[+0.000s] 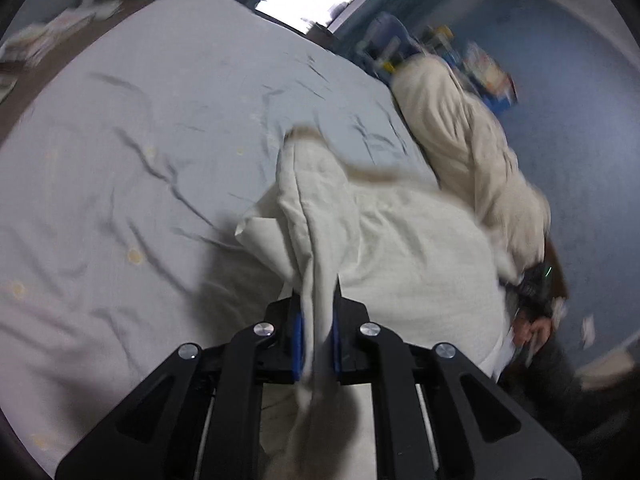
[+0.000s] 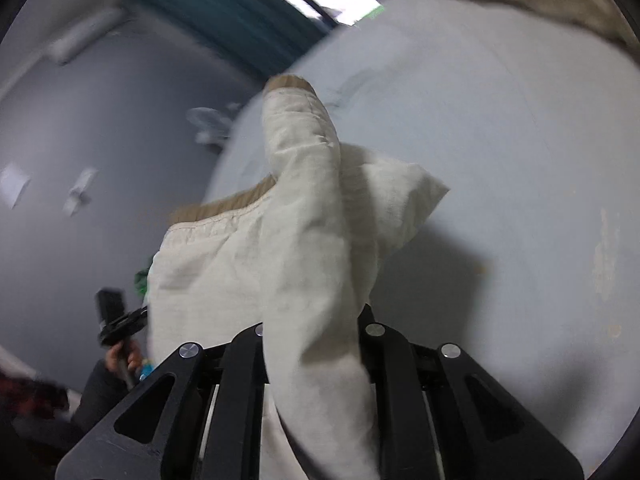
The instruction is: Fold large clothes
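Cream garment (image 1: 400, 240) pinched in both claws

Black tongs (image 1: 318, 312); blue pads (image 1: 298, 344); silver screws (image 1: 264, 329); dark sleeve (image 2: 96, 396)

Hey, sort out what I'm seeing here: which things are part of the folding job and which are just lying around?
Part of the job:
cream garment
left gripper, shut on the garment
right gripper, shut on the garment
bed sheet

Lying about:
cream bedding pile
clutter by the wall
papers on the floor
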The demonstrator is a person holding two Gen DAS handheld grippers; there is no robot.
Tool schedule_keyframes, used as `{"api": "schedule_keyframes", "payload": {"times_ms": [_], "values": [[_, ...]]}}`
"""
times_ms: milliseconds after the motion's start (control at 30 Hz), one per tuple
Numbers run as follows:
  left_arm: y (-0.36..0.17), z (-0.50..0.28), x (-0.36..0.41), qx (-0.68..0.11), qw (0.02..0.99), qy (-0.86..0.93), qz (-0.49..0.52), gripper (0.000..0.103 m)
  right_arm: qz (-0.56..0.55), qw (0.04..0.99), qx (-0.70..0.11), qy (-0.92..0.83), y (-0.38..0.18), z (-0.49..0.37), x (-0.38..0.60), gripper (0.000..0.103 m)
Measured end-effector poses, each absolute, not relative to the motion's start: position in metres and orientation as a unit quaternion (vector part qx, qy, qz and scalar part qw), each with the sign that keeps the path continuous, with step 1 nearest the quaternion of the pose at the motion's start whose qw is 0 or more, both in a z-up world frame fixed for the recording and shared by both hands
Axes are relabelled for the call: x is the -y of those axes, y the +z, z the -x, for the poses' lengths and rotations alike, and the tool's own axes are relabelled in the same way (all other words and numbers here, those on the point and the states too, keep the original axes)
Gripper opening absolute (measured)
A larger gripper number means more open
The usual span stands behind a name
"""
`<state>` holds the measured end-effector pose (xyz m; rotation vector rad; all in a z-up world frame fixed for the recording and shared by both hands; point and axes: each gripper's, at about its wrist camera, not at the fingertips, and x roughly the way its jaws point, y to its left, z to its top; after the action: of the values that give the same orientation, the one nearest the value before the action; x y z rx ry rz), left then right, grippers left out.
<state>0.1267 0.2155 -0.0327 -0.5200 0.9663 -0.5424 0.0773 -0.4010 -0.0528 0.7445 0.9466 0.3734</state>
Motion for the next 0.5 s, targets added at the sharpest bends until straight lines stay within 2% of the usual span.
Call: {"api": "schedule_keyframes", "payload": {"times_ms": [67, 167, 200, 233, 267, 300, 333, 400, 433, 500], "values": [[-0.037, -0.132, -0.217, -0.455, 0.819, -0.250, 0.244, 0.008, -0.324, 0.815, -0.455, 0.153, -0.057, -0.092, 0.397, 0.017], [-0.040, -0.141, -0.198, -0.479, 0.835, -0.219, 0.161, 0.013, -0.278, 0.823, -0.483, 0.107, -0.060, -0.111, 0.385, 0.028], [-0.039, -0.143, -0.194, -0.485, 0.836, -0.211, 0.149, 0.017, -0.270, 0.824, -0.489, 0.088, -0.064, -0.117, 0.384, 0.036], [-0.041, -0.146, -0.192, -0.492, 0.838, -0.194, 0.135, 0.025, -0.265, 0.825, -0.494, 0.072, -0.068, -0.120, 0.383, 0.041], [-0.044, -0.148, -0.191, -0.497, 0.840, -0.179, 0.125, 0.029, -0.264, 0.825, -0.496, 0.060, -0.070, -0.125, 0.386, 0.051], [-0.044, -0.151, -0.188, -0.501, 0.844, -0.159, 0.112, 0.041, -0.261, 0.826, -0.498, 0.037, -0.071, -0.126, 0.386, 0.067], [-0.041, -0.152, -0.186, -0.499, 0.854, -0.124, 0.087, 0.048, -0.254, 0.828, -0.499, 0.025, -0.070, -0.127, 0.386, 0.073], [-0.031, -0.151, -0.184, -0.490, 0.863, -0.101, 0.066, 0.048, -0.224, 0.840, -0.494, 0.006, -0.055, -0.117, 0.379, 0.074], [-0.024, -0.147, -0.182, -0.491, 0.865, -0.085, 0.053, 0.048, -0.203, 0.851, -0.485, -0.006, -0.041, -0.109, 0.373, 0.085], [-0.006, -0.134, -0.176, -0.487, 0.871, -0.069, 0.026, 0.048, -0.168, 0.876, -0.452, -0.008, -0.014, -0.087, 0.358, 0.090]]}}
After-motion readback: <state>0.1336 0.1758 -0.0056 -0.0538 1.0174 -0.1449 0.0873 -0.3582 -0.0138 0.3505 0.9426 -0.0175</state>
